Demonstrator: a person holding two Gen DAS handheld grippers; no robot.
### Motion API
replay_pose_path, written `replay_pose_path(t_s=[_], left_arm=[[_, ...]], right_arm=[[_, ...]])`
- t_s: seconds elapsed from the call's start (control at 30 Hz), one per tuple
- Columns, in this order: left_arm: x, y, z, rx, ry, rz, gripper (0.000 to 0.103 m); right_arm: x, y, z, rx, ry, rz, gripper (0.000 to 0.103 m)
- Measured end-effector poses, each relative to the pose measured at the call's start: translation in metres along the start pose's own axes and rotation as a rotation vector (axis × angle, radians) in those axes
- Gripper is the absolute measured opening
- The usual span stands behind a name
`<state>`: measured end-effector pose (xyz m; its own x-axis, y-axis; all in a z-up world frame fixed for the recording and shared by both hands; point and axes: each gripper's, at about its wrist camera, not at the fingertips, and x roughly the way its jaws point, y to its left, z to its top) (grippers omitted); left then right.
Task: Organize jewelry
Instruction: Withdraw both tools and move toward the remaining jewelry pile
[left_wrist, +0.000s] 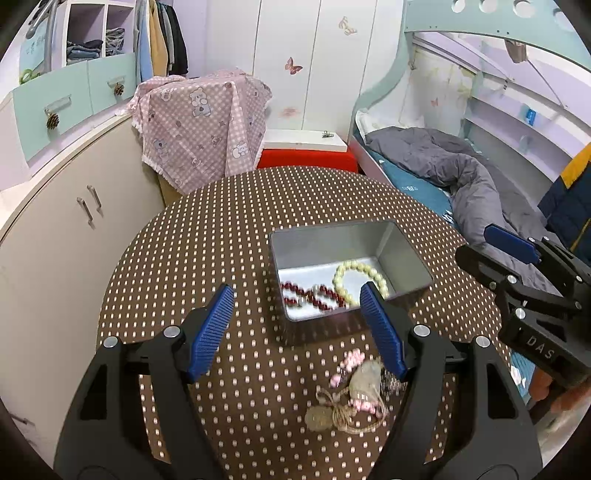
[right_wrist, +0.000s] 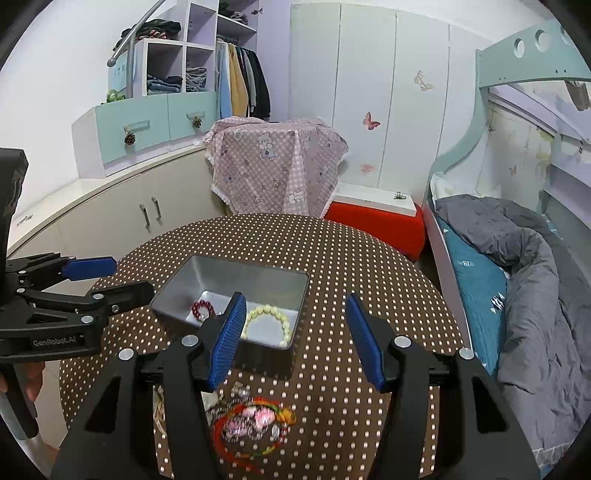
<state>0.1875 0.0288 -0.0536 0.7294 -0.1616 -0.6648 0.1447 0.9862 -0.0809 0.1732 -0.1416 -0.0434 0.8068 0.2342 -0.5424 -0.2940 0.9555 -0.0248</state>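
Bare grey metal forms the open tin (left_wrist: 402, 254), which stands on the brown dotted tablecloth (left_wrist: 207, 236) just ahead of both grippers. Inside it lie a cream bead bracelet (left_wrist: 356, 275) and a dark red bead bracelet (left_wrist: 314, 295), side by side on the tin floor.

Left wrist view: the left gripper (left_wrist: 297, 328) has its blue pads spread wide with nothing between them. The tin sits ahead, nearer its right-hand finger. Below and behind that finger's tip, a pale drawstring pouch (left_wrist: 364, 376) lies on the cloth with twine and blurred pink beads (left_wrist: 351, 363) around it; detail here is smeared. The right gripper (left_wrist: 517, 254) enters from the right edge, side on.

Right wrist view: the right gripper (right_wrist: 297, 339) stands about half open, nothing gripped. The tin (right_wrist: 236, 275) lies ahead and toward its left finger, which covers part of the near rim. Both bracelets show more clearly here, cream (right_wrist: 266, 321) and red (right_wrist: 203, 309). Only this view shows a red cord bracelet with pink charms (right_wrist: 255, 424), blurred, on the cloth behind the fingertips. The pouch is largely hidden behind the left finger. The left gripper (right_wrist: 107, 280) reaches in from the left, a hand (right_wrist: 31, 376) partly visible on its grip.
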Motion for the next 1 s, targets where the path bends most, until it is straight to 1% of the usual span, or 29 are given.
replay_pose_path(t_s=[0.23,0.33,0.57,0.7,0.77,0.9,0.97,1.0], left_arm=[[-0.008,0.001,-0.032,-0.002,0.049,-0.018,0.075],[-0.009,0.001,-0.045,-0.002,0.074,-0.025,0.077],[-0.002,-0.001,-0.075,-0.008,0.149,-0.044,0.080],[0.005,-0.007,-0.085,0.003,0.164,-0.055,0.080],[0.009,-0.012,-0.090,0.027,0.169,-0.065,0.079],[0.016,-0.017,-0.091,0.057,0.163,-0.061,0.079],[0.019,-0.018,-0.091,0.059,0.161,-0.070,0.072],[0.020,-0.018,-0.090,0.061,0.163,-0.072,0.065]], right_arm=[[-0.013,0.003,-0.023,0.016,0.028,-0.004,0.053],[-0.017,0.006,-0.037,0.026,0.054,0.002,0.053],[-0.017,0.012,-0.061,0.038,0.113,0.007,0.053],[-0.017,0.019,-0.072,0.026,0.134,0.013,0.053],[-0.015,0.023,-0.076,0.015,0.146,0.021,0.053],[-0.012,0.027,-0.082,0.003,0.163,0.040,0.053],[-0.011,0.028,-0.084,-0.003,0.169,0.047,0.053],[-0.010,0.029,-0.085,-0.008,0.173,0.054,0.053]])
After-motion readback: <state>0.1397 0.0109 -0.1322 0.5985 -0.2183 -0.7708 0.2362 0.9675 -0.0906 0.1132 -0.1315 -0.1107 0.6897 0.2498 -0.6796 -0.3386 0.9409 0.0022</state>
